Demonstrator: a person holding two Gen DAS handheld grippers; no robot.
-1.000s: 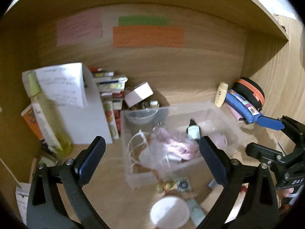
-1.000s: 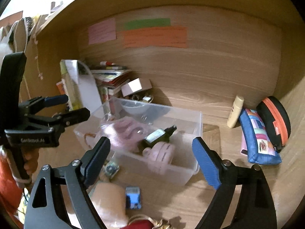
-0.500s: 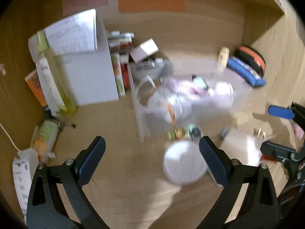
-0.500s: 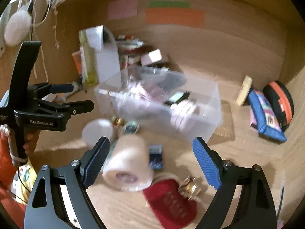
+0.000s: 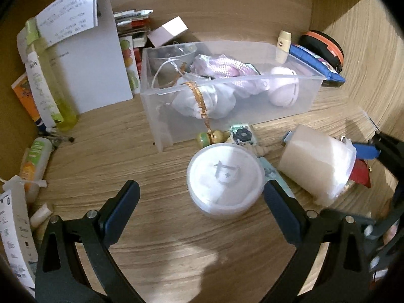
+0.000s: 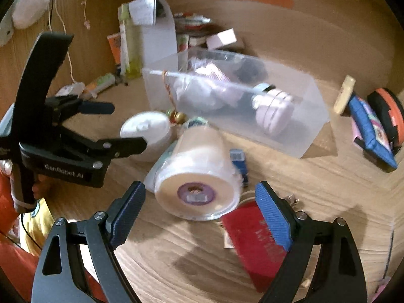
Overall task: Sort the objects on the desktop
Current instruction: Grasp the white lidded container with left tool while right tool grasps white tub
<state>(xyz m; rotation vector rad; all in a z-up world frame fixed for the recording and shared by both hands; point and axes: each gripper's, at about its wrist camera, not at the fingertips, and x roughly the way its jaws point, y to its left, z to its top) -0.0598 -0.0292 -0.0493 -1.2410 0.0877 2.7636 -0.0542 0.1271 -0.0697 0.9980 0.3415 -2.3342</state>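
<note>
A clear plastic bin point(image 5: 290, 101) point(image 6: 310, 116) holds pink pouches, a bowl and a dark bottle. In front of it stand a round white lidded tub point(image 5: 224, 179) point(image 6: 146, 128) and a wrapped paper roll point(image 5: 315, 161) point(image 6: 199, 171) lying on its side. My left gripper point(image 5: 202, 204) is open, just short of the tub, nothing between its fingers. My right gripper point(image 6: 199, 212) is open too, its blue pads on either side of the roll's near end without touching it. A red booklet point(image 6: 252, 240) lies by the right finger.
A white folder point(image 5: 91, 58), a yellow bottle point(image 5: 50, 80) and stacked booklets stand at the back left. A blue pencil case point(image 6: 371, 128), an orange-black case point(image 6: 388, 108) and a cream tube point(image 6: 343, 98) sit at the right. Small trinkets point(image 5: 227, 136) lie before the bin.
Both grippers have come down and tipped toward the desk. The tub and the roll now sit large and close between the fingers; the back wall notes have slid out of the top.
</note>
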